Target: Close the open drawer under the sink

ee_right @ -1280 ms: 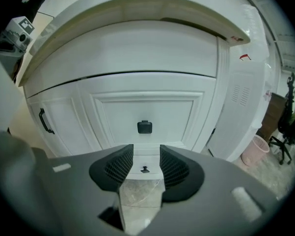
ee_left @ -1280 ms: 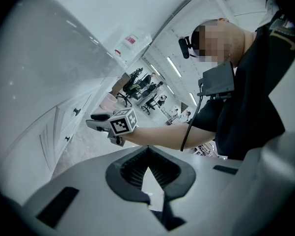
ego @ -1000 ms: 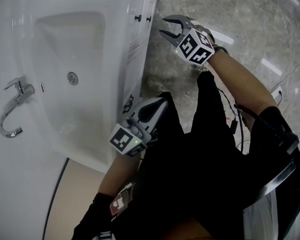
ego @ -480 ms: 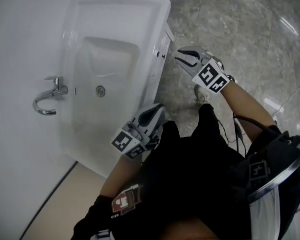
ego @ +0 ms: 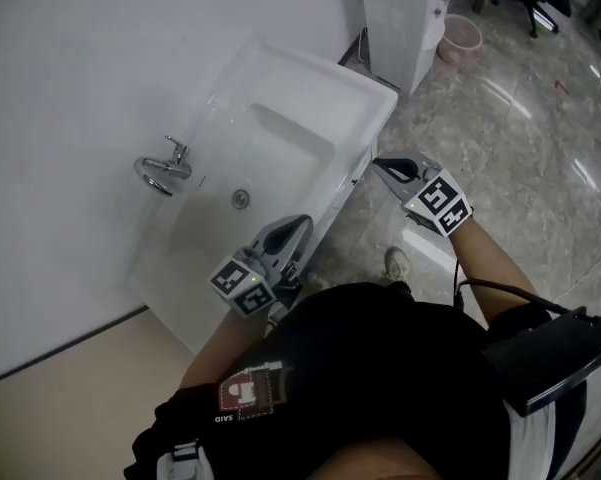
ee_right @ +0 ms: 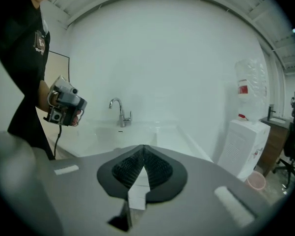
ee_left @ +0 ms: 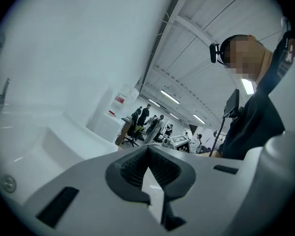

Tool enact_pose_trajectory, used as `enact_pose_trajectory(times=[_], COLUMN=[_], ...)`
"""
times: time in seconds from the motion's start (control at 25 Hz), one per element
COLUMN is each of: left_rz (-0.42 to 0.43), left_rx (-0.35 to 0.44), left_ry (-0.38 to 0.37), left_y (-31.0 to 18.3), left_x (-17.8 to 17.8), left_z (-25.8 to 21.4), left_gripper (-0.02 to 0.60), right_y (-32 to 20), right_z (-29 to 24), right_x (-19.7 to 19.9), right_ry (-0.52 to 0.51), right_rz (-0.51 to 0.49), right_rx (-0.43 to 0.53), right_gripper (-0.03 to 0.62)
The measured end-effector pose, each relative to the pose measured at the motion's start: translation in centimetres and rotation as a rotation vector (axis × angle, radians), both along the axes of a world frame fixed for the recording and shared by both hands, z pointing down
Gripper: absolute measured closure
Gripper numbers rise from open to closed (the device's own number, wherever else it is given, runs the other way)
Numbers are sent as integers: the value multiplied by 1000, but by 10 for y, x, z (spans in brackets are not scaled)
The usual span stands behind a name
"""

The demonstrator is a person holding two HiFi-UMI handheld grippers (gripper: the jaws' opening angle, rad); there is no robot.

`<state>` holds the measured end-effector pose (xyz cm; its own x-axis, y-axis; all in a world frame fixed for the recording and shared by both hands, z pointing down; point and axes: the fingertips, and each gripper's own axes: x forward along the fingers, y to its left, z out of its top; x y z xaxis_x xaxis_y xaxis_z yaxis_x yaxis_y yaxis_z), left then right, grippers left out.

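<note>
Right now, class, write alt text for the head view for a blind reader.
Seen from above, a person in black stands at a white sink, a gripper in each hand. The left gripper is over the sink's front edge; the right gripper, jaws just closed on nothing, is beside that edge, above the floor.

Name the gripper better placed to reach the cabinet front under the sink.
Right, probably. The right gripper, jaws just closed on nothing, hangs over the floor facing the sink's front; the left gripper sits above the sink rim.

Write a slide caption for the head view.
Person stands at white sink, left tongs shut and empty near its front edge, right tongs just closed on nothing beside it.
</note>
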<state>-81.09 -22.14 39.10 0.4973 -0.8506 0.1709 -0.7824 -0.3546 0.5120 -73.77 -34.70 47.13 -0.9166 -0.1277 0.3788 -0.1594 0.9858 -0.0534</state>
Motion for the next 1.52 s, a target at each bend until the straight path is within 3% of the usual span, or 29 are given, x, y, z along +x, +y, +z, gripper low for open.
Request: enact_pose_trajectory(times=[0.36,0.48,0.72,1.08,1.28,1.52], left_rz=[-278,-406,-589,-715,-752,-759], left_rx=[129,139,179,192,217,194], left_ry=[-55,-60,-59,-67,-81,-96], left_y=[42,68,125,219,270,318], left_x=[-64,-78,-115,-194,-234,-268], left_z=[-64,-83,-92,-117,-120,-107], left_gripper=[581,581,581,581,581,581], right_y=[25,38,58,122,162,208], right_z=[-82,-102,-127,-164,-162,-150], right_x=[-31,-41,-86,-171,-219,-274], right_ry=[-52,-65,-100,-120,-111,-115], right_rz=[-202,-261,-316,-370,-390,-411], right_rx=[-42,-72,-148,-188,-198,-232], right_gripper=[594,594,594,594,594,594])
